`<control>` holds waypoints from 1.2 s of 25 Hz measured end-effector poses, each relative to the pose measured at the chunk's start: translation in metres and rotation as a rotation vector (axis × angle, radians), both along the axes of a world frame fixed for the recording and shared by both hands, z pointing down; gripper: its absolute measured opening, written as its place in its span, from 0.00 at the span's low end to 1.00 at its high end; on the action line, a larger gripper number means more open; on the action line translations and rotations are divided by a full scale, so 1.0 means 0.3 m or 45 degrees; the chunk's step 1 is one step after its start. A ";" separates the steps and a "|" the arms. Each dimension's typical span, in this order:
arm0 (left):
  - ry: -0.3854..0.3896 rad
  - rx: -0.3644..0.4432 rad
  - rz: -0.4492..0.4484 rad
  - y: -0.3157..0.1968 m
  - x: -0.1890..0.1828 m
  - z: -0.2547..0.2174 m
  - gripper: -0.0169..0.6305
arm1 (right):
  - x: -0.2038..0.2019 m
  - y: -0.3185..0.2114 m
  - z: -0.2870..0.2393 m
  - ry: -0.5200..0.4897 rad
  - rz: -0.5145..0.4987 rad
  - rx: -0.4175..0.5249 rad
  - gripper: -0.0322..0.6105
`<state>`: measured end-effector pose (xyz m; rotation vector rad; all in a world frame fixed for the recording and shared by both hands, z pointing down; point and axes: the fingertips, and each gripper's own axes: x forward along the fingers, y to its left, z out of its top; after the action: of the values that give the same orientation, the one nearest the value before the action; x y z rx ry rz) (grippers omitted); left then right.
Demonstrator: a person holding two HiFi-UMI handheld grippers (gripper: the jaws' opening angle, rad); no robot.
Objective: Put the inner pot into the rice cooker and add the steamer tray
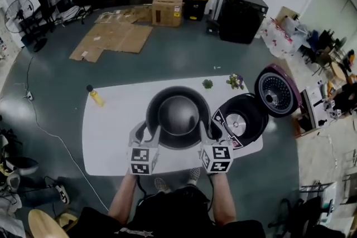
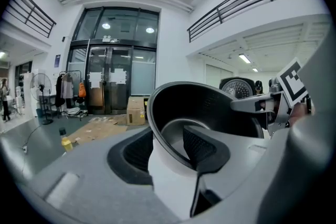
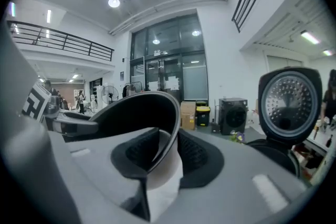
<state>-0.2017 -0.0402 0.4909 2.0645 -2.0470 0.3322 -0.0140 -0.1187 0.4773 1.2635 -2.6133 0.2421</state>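
Bystanders round a white table [image 1: 111, 142] on a grey floor

A yellow bottle [image 1: 95, 96] with a dark cap stands near the table's far left corner; two small plants sit at its far edge, one green [image 1: 207, 84], one with purple flowers [image 1: 236, 81]; beyond, flattened cardboard [image 1: 114, 36] lies on the floor, with a cardboard box [image 1: 168, 1], a yellow-lidded bin [image 1: 196, 3] and a black case [image 1: 241, 14] further back; a standing fan [image 1: 17, 15] is at far left; a thin cable [image 1: 44, 125] trails across the floor.

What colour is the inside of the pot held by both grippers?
Dark grey, almost black; the pot shows best in the head view.
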 end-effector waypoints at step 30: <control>-0.041 -0.007 0.761 -0.654 0.946 -0.023 0.32 | 0.980 -0.251 -0.017 -0.062 0.770 -0.002 0.21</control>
<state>0.0822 -0.2365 0.4839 2.6419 -1.3905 0.4615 0.2800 -0.1941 0.4721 2.0380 -2.1907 0.3739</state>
